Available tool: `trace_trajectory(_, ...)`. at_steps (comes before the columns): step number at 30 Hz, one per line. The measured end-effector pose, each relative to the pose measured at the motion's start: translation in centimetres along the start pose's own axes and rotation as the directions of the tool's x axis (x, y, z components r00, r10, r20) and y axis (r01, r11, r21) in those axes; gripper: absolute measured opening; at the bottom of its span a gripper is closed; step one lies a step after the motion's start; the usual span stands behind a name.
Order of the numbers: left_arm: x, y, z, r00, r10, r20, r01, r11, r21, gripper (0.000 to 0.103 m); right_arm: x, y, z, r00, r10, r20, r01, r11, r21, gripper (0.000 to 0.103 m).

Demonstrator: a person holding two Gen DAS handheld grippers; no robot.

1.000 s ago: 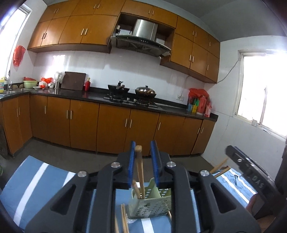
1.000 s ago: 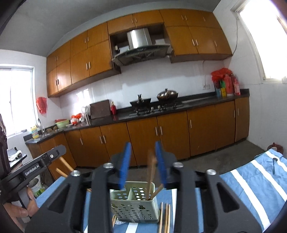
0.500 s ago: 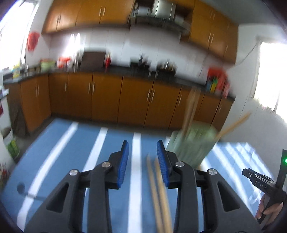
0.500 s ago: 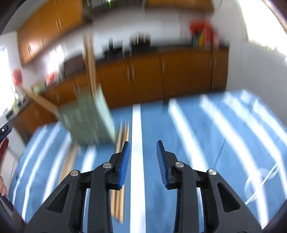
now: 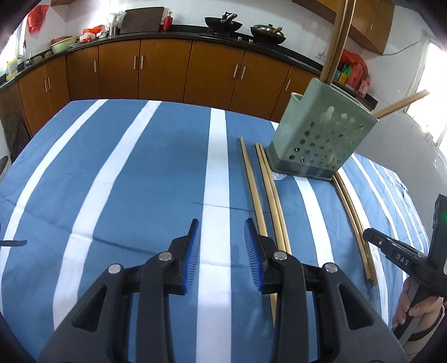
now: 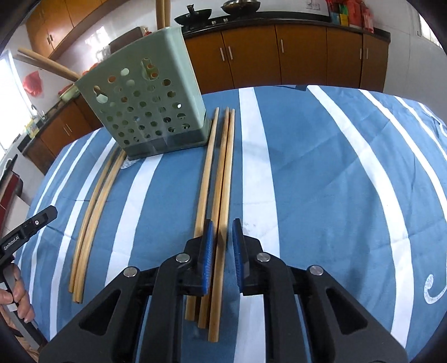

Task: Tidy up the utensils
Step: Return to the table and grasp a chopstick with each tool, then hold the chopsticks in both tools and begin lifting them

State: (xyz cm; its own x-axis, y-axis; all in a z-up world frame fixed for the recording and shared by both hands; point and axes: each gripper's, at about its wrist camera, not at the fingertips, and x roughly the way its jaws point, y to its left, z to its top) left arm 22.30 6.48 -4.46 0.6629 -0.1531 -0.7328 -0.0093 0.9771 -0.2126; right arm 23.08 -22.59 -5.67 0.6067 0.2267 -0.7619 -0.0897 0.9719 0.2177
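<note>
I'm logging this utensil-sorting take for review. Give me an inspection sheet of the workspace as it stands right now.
Surface: blue cloth with white stripes covers the table.
Job's things: green perforated holder stands upright with chopsticks sticking out of its top; three loose chopsticks lie to one side of it, another bundle lies on the other side.
Clutter: a small dark mark on the cloth's far edge, too small to identify.
Grippers: left tongs open over bare cloth, holding nothing; right tongs open, straddling two of the three loose chopsticks, not closed on them.
Cables: nothing seen.
Surroundings: kitchen with brown cabinets, woks on the stove, windows at the sides.
</note>
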Motion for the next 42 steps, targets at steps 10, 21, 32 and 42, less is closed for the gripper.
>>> trace_trajectory(10, 1.3, -1.1, -0.1, 0.999, -0.034, -0.039, 0.034, 0.999, 0.009, 0.033, 0.5, -0.2, -0.1, 0.999, -0.042, -0.003, 0.042, 0.999, -0.03, 0.011)
trace_trajectory(21, 2.6, -3.6, -0.8, 0.994, -0.064, -0.092, 0.072, 0.994, 0.087, 0.027, 0.0, -2.8, 0.1, 0.991, -0.13, 0.017, 0.13, 0.991, 0.027, 0.007)
trace_trajectory(32, 3.8, -4.2, -1.0, 0.993, 0.062, -0.101, -0.046, 0.987, 0.155, 0.008, -0.2, -2.4, -0.1, 0.993, -0.114, 0.007, 0.114, 0.993, 0.012, 0.008)
trace_trajectory(42, 3.7, 1.5, 1.1, 0.991, 0.104, -0.087, -0.101, 0.994, 0.038, 0.009, -0.1, -4.2, 0.4, 0.981, -0.19, 0.049, 0.19, 0.982, -0.003, 0.008)
